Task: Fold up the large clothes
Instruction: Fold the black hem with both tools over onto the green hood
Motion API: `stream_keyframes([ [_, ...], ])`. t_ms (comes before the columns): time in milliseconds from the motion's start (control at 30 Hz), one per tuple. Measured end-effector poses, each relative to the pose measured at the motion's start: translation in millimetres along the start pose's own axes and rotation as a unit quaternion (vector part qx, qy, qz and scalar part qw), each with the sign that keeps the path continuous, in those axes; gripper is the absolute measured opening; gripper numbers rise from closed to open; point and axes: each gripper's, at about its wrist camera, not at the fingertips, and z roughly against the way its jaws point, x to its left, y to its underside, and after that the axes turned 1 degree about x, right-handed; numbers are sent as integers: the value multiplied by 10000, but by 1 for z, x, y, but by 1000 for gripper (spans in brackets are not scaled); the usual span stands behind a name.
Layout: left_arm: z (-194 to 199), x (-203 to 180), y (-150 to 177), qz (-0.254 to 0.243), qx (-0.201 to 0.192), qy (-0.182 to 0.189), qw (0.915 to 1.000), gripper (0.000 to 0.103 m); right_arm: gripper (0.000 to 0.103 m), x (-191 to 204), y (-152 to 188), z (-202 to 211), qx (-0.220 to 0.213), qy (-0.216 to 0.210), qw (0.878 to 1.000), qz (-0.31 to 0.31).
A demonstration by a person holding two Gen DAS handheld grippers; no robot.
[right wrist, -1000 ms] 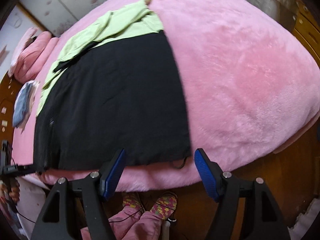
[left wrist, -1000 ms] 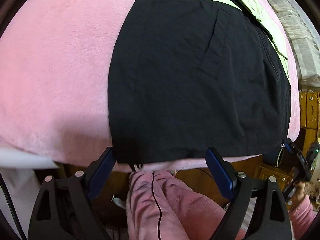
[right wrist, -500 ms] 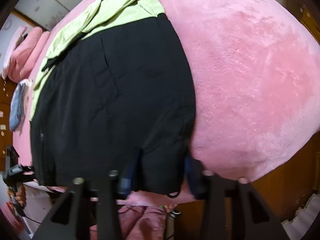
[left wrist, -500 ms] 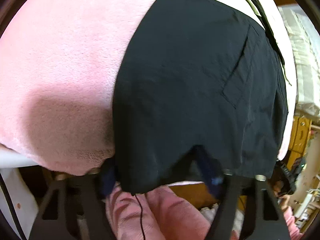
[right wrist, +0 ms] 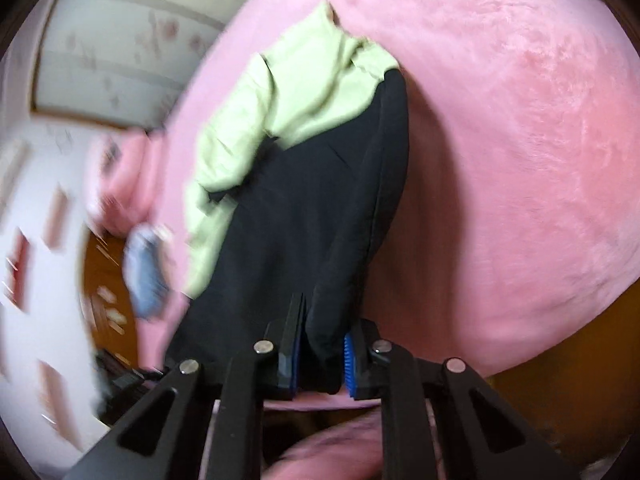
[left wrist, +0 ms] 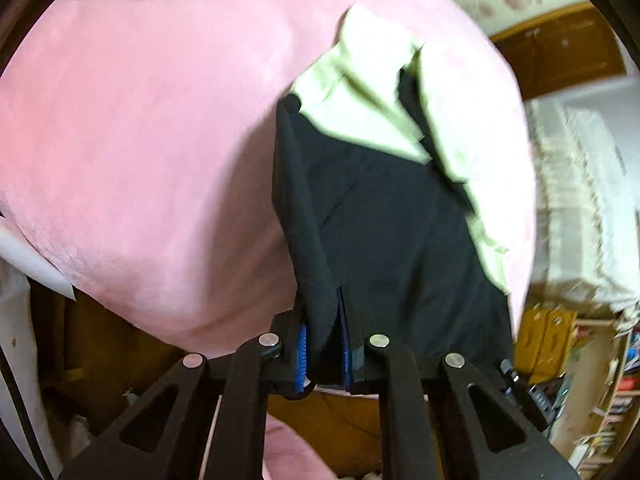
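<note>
Both grippers' closing fingers [left wrist: 303, 346] [right wrist: 349, 356] pinching smooth black-and-lime garment [left wrist: 400, 232] [right wrist: 288, 216] hem over plush pink blanket [left wrist: 160, 140]

My left gripper [left wrist: 323, 350] and right gripper [right wrist: 320, 360] are black, with blue ribbed pads [left wrist: 303, 350] and silver pins [left wrist: 269, 339]. The garment [left wrist: 392, 240] between them is black below and pale lime green above, plain, with no print. The blanket [left wrist: 152, 152] under it is plain fluffy pink. A pillow [right wrist: 120, 184] is pink too, and a blurred cloth [right wrist: 146, 276] beside it is faded blue. The wall [right wrist: 120, 44] is off-white with a pinkish flower pattern. The cabinet [left wrist: 560, 52] is brown wood. My sleeve [left wrist: 296, 456] is pink.
</note>
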Motion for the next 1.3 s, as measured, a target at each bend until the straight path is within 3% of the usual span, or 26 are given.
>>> stream_keyframes([
  [133,36,-31,-21,89,-227,-3,9997,8,15,20,-13,19,-438,-662,9955,-520],
  [333,88,-92,-84,-227,-644,217,9974,8,14,63,-60,52,-956,-1108,9881,-467],
  [533,112,-139,-161,-327,-887,403,9947,8,14,108,-123,76,-1472,-1194,9816,-234],
  [633,114,-145,-199,-348,-939,503,9937,8,14,120,-148,77,-1653,-1103,9797,-278],
  [867,67,-140,-287,-260,-472,181,9984,8,14,120,-200,63,-2155,-474,9678,-1213],
  [967,40,-138,-319,-157,-328,66,9993,8,14,118,-225,46,-2268,-299,9642,-1338],
  [1200,-27,-150,-374,-58,-211,-327,9992,8,14,109,-289,-11,-2040,-1,9702,-1307],
  [1300,-49,-164,-395,-304,-128,-542,9980,8,14,110,-317,-34,-1829,319,9761,-1125],
])
